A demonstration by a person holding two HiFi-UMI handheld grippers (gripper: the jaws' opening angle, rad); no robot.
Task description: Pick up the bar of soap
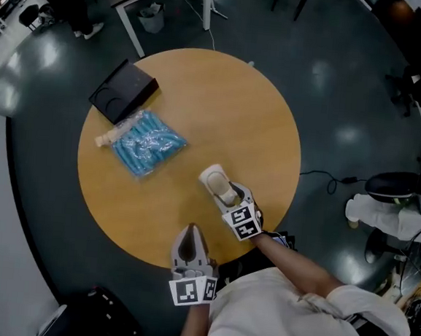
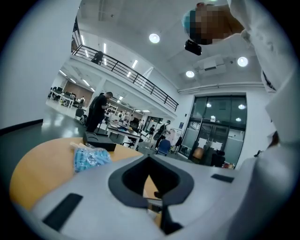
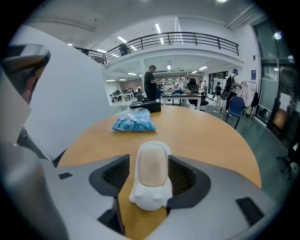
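The bar of soap (image 1: 217, 179) is a pale beige oval on a white base, lying on the round wooden table (image 1: 224, 99) near its front right. My right gripper (image 1: 226, 193) reaches over the table edge and stands open, one jaw on each side of the soap. In the right gripper view the soap (image 3: 152, 171) sits between the dark pads, with a thin gap on the left side, and the right gripper (image 3: 149, 162) is low over the wood. My left gripper (image 1: 190, 236) hovers at the table's near edge with nothing in it. The left gripper (image 2: 150, 158) has its tips together.
A blue plastic packet (image 1: 148, 143) and a black box (image 1: 123, 92) lie on the table's far left, well away from the soap. Dark floor surrounds the table. A desk with a white bin (image 1: 152, 17) stands behind, and a black case (image 1: 95, 314) lies on the floor at front left.
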